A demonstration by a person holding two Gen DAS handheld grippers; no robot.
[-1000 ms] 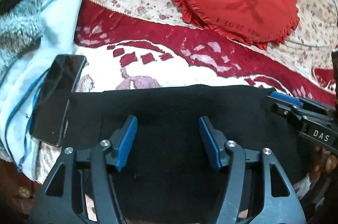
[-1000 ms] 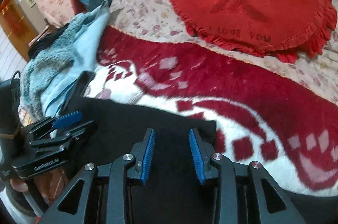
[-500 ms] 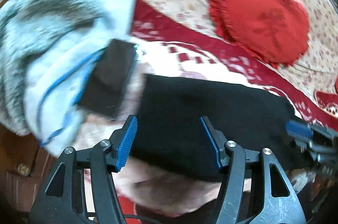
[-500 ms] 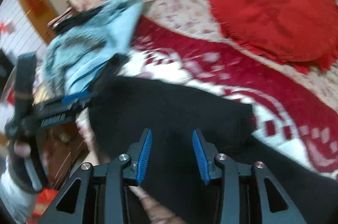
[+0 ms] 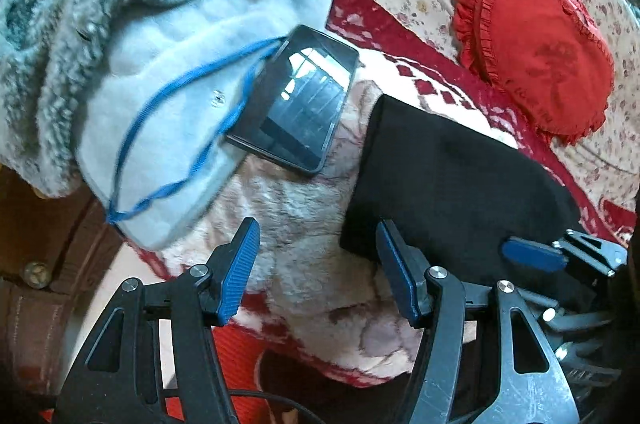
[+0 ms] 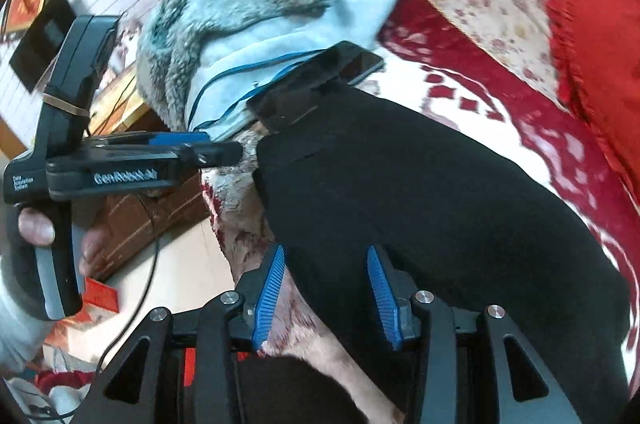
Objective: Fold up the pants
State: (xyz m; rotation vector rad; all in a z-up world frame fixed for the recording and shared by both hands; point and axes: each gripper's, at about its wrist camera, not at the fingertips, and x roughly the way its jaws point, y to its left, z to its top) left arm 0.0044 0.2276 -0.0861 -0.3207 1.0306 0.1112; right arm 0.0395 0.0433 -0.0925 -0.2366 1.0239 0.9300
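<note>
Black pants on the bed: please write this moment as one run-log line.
pants: folded, lying on blanket | left claw: open, empty | right claw: open, empty | phone: beside pants

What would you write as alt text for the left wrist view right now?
Open left gripper hovers over a fuzzy blanket, beside folded black pants. A phone lies against a pale blue fleece jacket; a red ruffled pillow sits behind.
</note>
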